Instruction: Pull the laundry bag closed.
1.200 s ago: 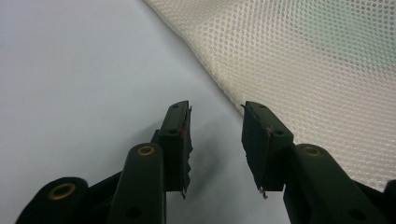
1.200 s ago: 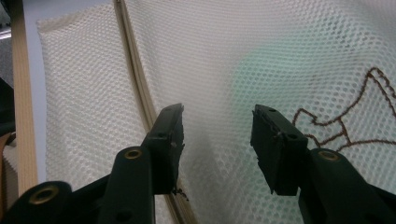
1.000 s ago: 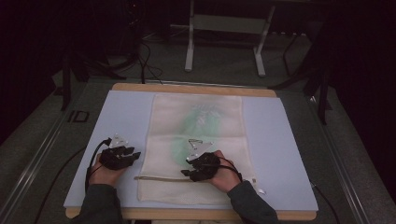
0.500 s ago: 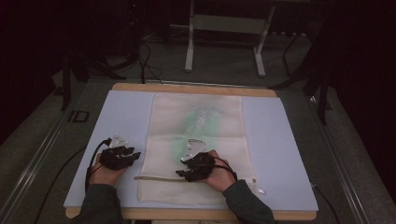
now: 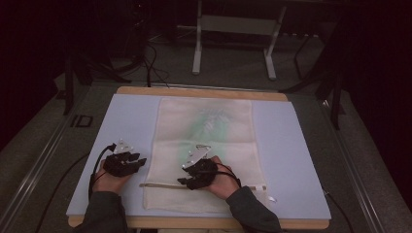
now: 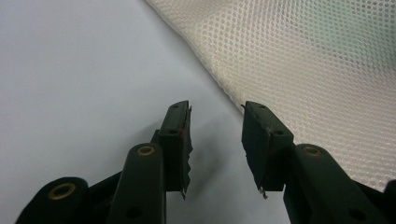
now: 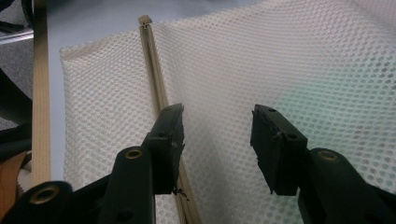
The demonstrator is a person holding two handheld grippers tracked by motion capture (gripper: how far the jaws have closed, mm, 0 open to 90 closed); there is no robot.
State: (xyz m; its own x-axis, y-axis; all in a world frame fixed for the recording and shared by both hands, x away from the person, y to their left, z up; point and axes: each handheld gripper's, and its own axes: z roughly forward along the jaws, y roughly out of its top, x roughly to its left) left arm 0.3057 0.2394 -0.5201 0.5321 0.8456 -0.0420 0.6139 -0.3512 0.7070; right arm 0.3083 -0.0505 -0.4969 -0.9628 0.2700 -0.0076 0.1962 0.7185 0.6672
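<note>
We see a pale blue mat (image 5: 291, 145) covering a wooden board (image 5: 199, 92), whose edge shows along the far side at 12 o'clock. Beyond it, at 12 o'clock, a white metal stand (image 5: 233, 43) rests on the grey floor (image 5: 369, 160). Black cables (image 5: 150, 63) trail across the floor at 11 o'clock. A dark stand leg (image 5: 335, 92) rises at 2 o'clock.

Bare worktop (image 5: 131, 121) lies open left of the mesh bag (image 5: 209, 145), where the left gripper (image 6: 215, 135) rests with fingers apart and nothing between them. The right gripper (image 7: 217, 140) sits over the bag beside its zipper (image 7: 156, 93). Right of the bag the worktop is free.
</note>
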